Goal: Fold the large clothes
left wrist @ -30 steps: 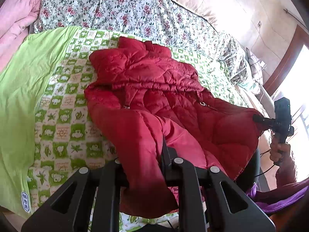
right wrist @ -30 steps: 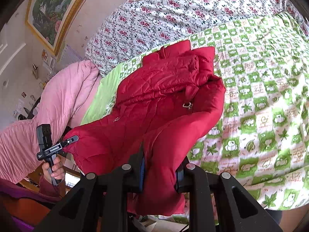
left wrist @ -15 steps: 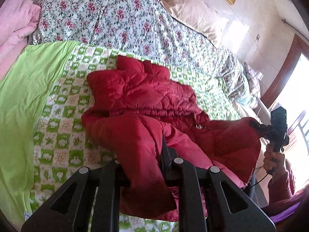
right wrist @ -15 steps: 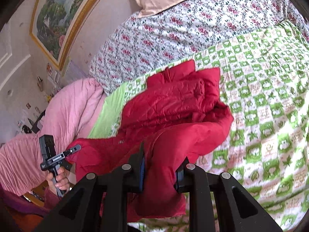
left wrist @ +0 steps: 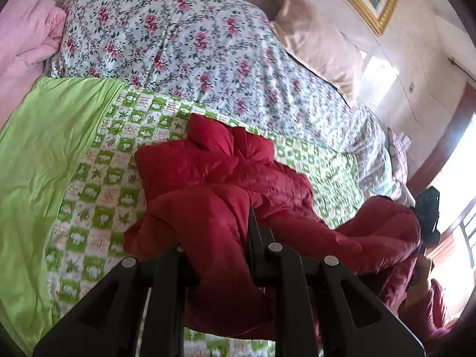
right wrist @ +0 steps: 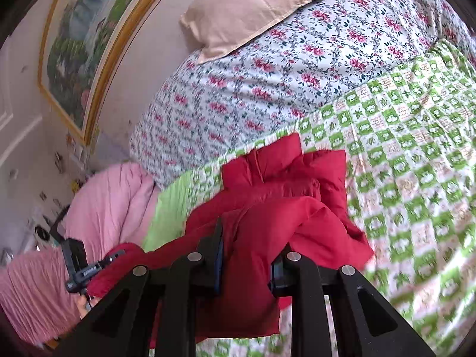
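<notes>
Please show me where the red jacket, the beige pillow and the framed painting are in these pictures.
red jacket (left wrist: 226, 172): left wrist view, on its quilted upper part.
beige pillow (right wrist: 261, 9): right wrist view, on the middle of its cover.
framed painting (right wrist: 80, 47): right wrist view, on the painted picture inside the gold frame.

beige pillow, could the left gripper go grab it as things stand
Probably not. The left gripper is shut on the red jacket, and the beige pillow lies far across the floral quilt; it would need to let go first.
</notes>
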A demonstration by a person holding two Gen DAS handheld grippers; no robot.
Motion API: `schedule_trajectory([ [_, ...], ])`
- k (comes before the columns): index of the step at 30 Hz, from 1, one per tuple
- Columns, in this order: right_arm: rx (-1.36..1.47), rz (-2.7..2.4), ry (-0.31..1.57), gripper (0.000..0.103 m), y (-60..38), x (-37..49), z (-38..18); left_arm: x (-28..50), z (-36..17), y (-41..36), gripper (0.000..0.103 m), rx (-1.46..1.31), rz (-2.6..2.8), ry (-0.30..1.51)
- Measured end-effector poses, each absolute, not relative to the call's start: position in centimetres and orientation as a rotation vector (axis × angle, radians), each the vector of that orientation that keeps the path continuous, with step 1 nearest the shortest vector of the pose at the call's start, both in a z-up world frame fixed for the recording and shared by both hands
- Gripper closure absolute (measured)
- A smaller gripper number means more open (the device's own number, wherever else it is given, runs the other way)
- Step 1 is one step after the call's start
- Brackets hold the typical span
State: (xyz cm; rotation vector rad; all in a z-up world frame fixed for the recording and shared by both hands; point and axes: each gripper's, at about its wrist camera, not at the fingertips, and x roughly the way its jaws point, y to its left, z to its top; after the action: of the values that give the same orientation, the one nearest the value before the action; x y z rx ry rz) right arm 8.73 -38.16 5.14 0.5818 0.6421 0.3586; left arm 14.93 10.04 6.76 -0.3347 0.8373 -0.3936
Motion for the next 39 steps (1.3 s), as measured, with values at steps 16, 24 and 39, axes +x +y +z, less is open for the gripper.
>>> schedule_trajectory([
  [16,0.686,0.226,0.639,0.082,-39.2,21.0,1.3,27.2,2.7,9.5,0.088,-0.391,-0.294,0.893],
  [24,0.753,0.140,0.698,0.080,-40.5,27.4,-2.4,33.5,-0.7,10.1,0.088,-0.421,-0.244,0.948],
  [39,0.786,0.009,0.732,0.080,-40.2,35.0,-9.3,37.3,-2.0,11.1,0.082,-0.410,-0.294,0.952],
])
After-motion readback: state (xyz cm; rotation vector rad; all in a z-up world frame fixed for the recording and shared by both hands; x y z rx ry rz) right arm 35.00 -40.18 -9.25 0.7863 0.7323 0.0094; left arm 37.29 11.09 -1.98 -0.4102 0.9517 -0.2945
